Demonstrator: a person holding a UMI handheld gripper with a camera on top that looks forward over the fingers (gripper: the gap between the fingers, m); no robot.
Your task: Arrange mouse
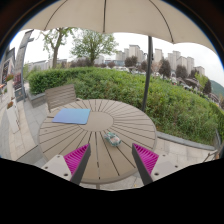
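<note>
The hand-held gripper (111,160) sits nearest, its two pink pads (76,158) spread well apart with nothing between them, poised over the near edge of a round slatted wooden surface (125,150). Beyond the fingers, a little past the middle of the surface and slightly toward the right finger's side, lies a small pale object that is most likely the mouse (113,138); it is too small to make out its facing. Farther back and toward the left finger's side lies a flat blue mat (71,116), well apart from the mouse. A parasol pole (147,75) rises behind the surface, a chair (60,96) stands at its far left, and a hedge (120,85) runs beyond.

The step in hand looks like the approach: the mouse rests untouched on the surface and the fingers are not yet near it. The next move calls for carrying the gripper forward and down so the open fingers straddle the mouse, closing gently on its sides, then likely lifting it toward the blue mat. Which way it should be set down cannot be judged from here.
</note>
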